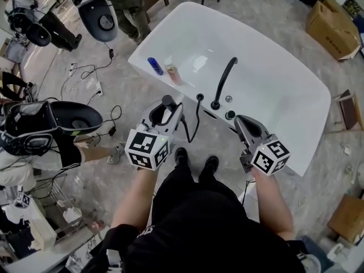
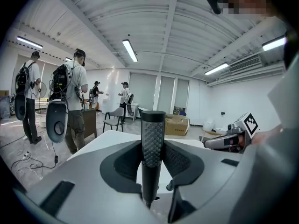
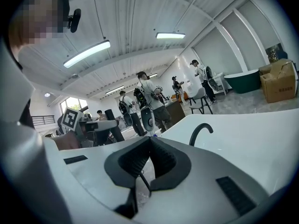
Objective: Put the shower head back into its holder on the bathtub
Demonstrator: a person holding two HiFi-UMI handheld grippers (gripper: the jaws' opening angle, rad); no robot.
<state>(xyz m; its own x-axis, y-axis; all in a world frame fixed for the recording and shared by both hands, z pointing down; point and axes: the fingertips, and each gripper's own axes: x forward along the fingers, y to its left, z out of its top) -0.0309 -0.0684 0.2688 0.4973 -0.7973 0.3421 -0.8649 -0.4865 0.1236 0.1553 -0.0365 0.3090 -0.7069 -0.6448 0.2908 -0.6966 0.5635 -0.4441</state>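
While you stand at the near long side of the white bathtub [image 1: 284, 84], your L tool [image 1: 170, 109] is clenched on the shower head [image 1: 168, 101]. In the left gripper view its black dimpled handle [image 2: 153, 139] stands upright btw the two pads, both pressing on it. The black hose [image 1: 192, 125] drops from the handle, loops below the tub edge and climbs to a small black fitting [image 1: 199, 96] on the rim. So the shower head is in your L tool, just outside the near rim and left of the faucet [image 1: 223, 81], not on the tub.

Your R tool [image 1: 239, 120] is clenched w/ nothing in it; the right gripper view shows its pads together. It hangs over the near rim, right of the faucet base, close to two small round knobs [image 1: 229, 107]. I can't tell which rim fitting is the holder.

A blue bottle [image 1: 154, 66] and a pale bottle [image 1: 172, 71] lie on the tub's left corner. Other people w/ backpacks stand on the floor beyond, and a cardboard box [image 1: 333, 27] sits past the tub's far end.
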